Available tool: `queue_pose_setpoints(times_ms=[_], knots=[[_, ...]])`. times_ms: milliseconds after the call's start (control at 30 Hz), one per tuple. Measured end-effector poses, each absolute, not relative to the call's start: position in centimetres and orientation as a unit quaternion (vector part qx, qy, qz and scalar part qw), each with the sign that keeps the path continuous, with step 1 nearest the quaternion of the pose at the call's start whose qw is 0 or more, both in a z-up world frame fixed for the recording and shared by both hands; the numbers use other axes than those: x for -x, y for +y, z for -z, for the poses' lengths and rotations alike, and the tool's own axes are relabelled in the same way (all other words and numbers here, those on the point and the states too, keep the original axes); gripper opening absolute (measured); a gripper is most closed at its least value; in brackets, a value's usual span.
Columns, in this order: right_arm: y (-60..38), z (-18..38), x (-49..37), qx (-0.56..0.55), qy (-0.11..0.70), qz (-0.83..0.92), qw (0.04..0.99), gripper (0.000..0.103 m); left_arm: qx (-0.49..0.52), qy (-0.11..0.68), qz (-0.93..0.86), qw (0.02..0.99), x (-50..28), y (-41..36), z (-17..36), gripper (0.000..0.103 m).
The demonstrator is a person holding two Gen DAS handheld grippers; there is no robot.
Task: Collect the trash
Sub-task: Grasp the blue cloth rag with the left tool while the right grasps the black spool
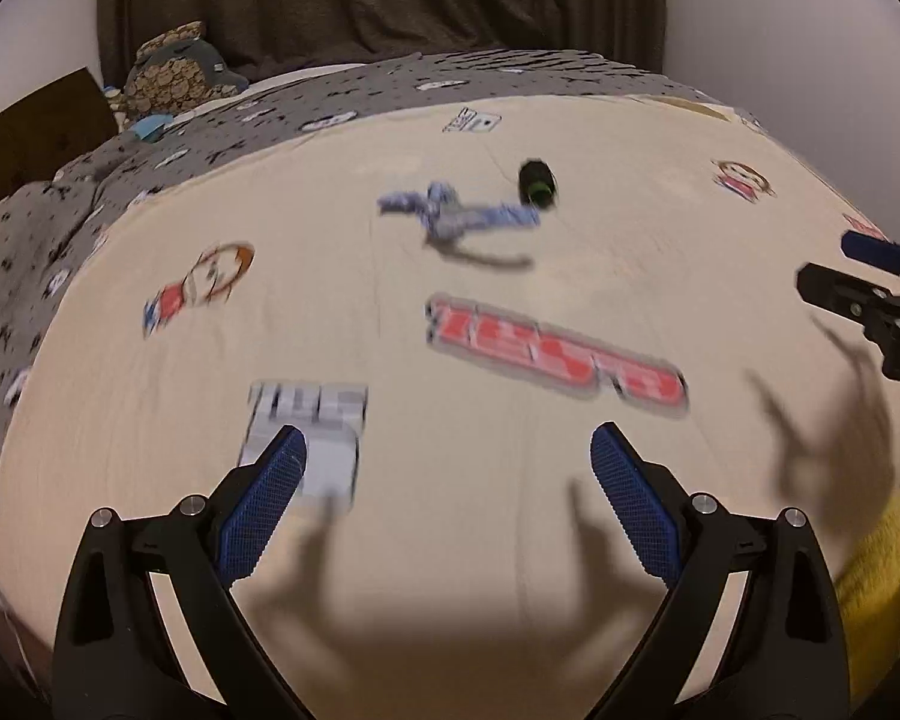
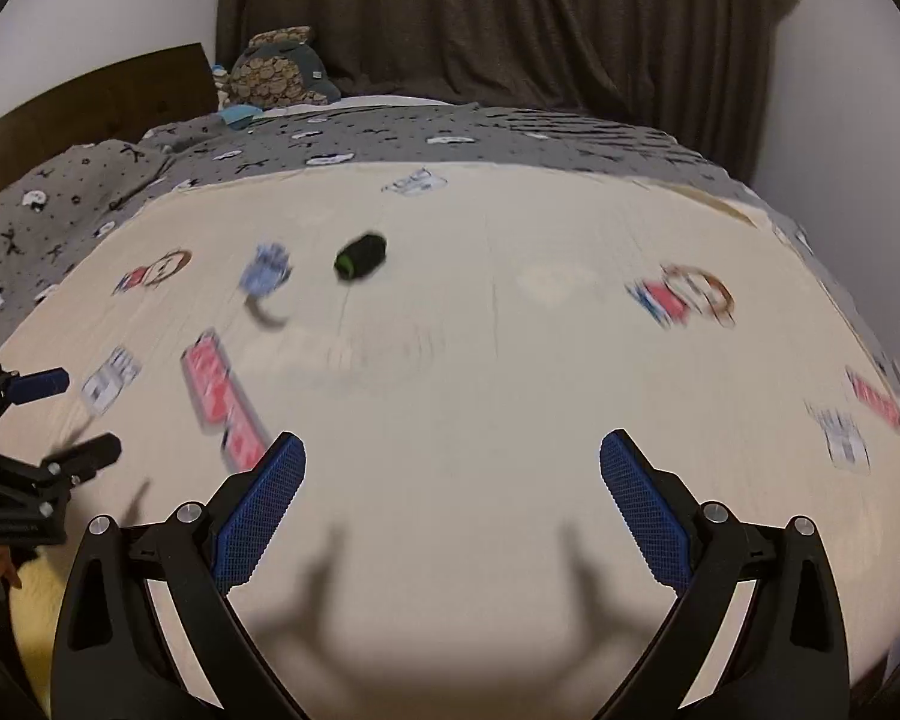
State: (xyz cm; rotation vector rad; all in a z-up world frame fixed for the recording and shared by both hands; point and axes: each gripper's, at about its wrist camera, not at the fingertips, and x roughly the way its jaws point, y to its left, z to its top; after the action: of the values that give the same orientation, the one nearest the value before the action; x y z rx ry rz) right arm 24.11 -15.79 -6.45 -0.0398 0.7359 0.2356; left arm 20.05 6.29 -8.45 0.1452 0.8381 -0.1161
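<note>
A crumpled blue-and-white wrapper lies on the cream bed sheet, far ahead of my left gripper, which is open and empty. A small black cylinder with a green rim lies just right of the wrapper. In the right wrist view the wrapper and the cylinder lie far ahead and to the left of my right gripper, also open and empty. Each gripper shows at the other view's edge: the right gripper and the left gripper. Both views are motion-blurred.
The sheet has printed cartoon faces and red logos that are flat patterns. A grey patterned blanket covers the far and left side of the bed. A plush toy sits by the dark headboard. A brown curtain hangs behind.
</note>
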Motion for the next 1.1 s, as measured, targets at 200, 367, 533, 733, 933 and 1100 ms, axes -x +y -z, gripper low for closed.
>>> queue_pose_setpoints(times_ms=[200,367,533,733,933,1100], knots=[[-13.8,6.9,-31.2,-0.001,0.369,-0.108,0.923,0.099,-0.057,0.419,0.049,0.905,-26.4,7.1,9.0,0.087],[-11.3,7.1,-36.1,-0.026,0.393,-0.128,0.910,0.093,-0.064,0.425,0.060,0.901,-29.3,6.8,9.4,0.085],[-8.9,7.8,-39.5,-0.043,0.419,-0.145,0.895,0.077,-0.047,0.424,0.077,0.901,-31.7,7.0,9.5,0.085],[-6.7,10.9,-42.6,-0.045,0.472,-0.161,0.866,0.055,-0.051,0.432,0.088,0.896,-33.7,6.8,10.6,0.084],[-7.2,11.1,-43.2,-0.029,0.457,-0.172,0.872,0.030,-0.048,0.438,0.103,0.892,-36.1,6.0,11.6,0.082],[-9.0,10.8,-43.7,-0.009,0.451,-0.155,0.879,0.029,-0.042,0.440,0.113,0.890,-38.3,5.3,11.8,0.079]])
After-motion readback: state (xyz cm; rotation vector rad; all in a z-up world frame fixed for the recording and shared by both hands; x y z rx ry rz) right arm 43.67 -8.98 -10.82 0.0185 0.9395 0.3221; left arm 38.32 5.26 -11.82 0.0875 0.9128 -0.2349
